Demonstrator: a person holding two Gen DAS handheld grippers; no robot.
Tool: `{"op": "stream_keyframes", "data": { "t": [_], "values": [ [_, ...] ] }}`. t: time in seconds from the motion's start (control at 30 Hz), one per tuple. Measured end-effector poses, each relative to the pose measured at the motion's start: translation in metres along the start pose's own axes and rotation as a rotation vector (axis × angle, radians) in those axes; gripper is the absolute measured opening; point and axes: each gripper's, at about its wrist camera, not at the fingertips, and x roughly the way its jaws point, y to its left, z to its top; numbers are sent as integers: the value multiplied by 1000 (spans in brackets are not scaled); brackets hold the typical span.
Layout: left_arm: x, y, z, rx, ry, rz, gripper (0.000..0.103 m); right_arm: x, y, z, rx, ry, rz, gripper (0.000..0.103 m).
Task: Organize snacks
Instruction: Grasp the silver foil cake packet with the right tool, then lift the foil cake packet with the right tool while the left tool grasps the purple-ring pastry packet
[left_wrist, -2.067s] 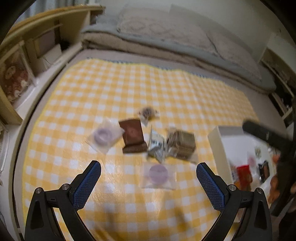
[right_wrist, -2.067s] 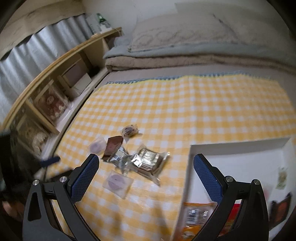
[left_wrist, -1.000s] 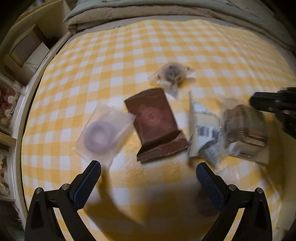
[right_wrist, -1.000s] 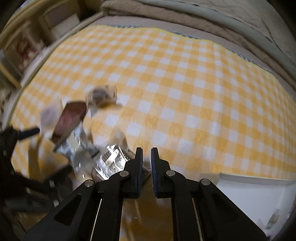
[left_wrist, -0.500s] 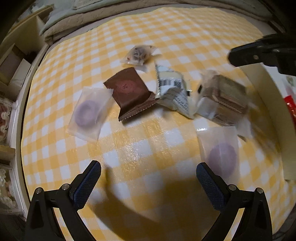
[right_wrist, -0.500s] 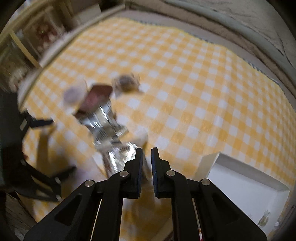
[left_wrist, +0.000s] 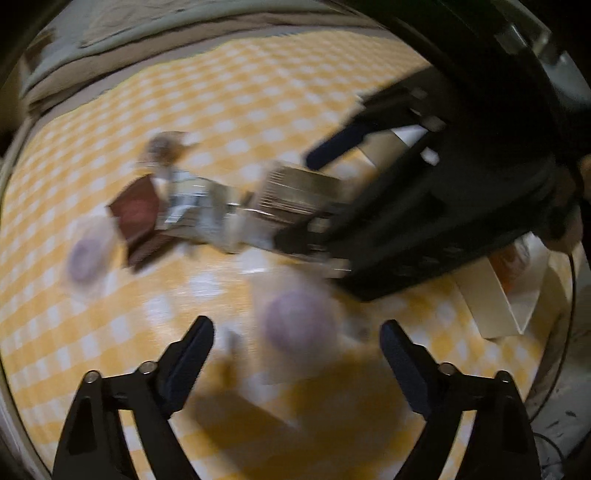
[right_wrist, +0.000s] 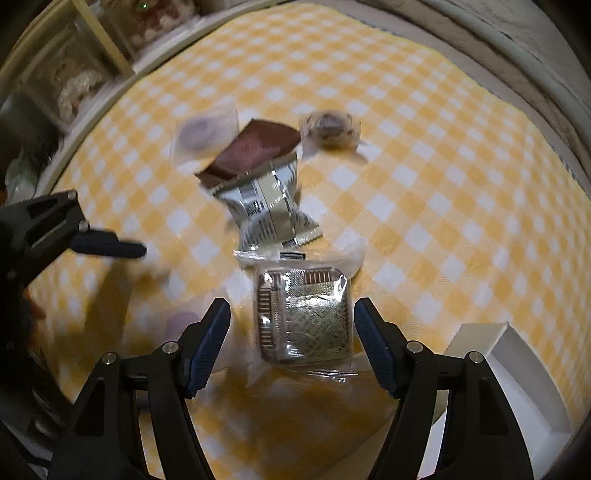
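- both grippers have dropped closer to the yellow checked cloth (right_wrist: 424, 155) since a second ago; the right gripper (right_wrist: 291, 343), then pinched together, has just been opening, and the left gripper (left_wrist: 297, 352), then at its widest, has just been closing a little.
- right jaws now stand apart either side of the clear-wrapped biscuit tray pack (right_wrist: 303, 317), pads not yet on it; likely lined up this way to take it by its two long sides.
- left jaws stand apart above the clear packet with a purple round sweet (left_wrist: 295, 321); blur hides whether the pads touch it, nothing looks clamped.
- remaining snacks lie in a loose cluster on the cloth: silver barcode wrapper (right_wrist: 269, 203), brown sachet (right_wrist: 255, 151), second purple sweet packet (right_wrist: 203, 133), small brown wrapped sweet (right_wrist: 330, 129).
- white box (right_wrist: 517, 365) sits just beside the right gripper, probably the place where the snacks go.
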Motion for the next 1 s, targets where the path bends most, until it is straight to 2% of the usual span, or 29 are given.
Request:
{"op": "stream_keyframes", "data": {
  "t": [0.13,0.2,0.3,0.43,0.53,0.63,0.73,0.93,1.0],
  "values": [
    [21,-6,7,18,45,33,77,9,-4,0,4,15,12,65],
    [25,-6,10,1,38,70,68,11,-5,0,-1,22,18,62],
    [29,-2,13,-74,36,74,63,16,-11,0,16,26,17,55],
    [30,3,12,-123,45,77,64,15,-16,-1,25,17,25,55],
    [31,-3,9,-101,48,70,68,15,-16,-1,22,16,22,54],
    [29,-8,3,-51,50,52,76,10,-21,-3,39,12,16,54],
    [32,-19,0,-19,52,64,76,6,-22,-4,69,-2,-11,53],
    [32,-27,-4,-16,39,113,65,-5,-37,1,147,-43,-25,53],
    [31,-31,-5,-6,37,114,55,-10,-41,1,169,-58,-26,53]
  ]
}}
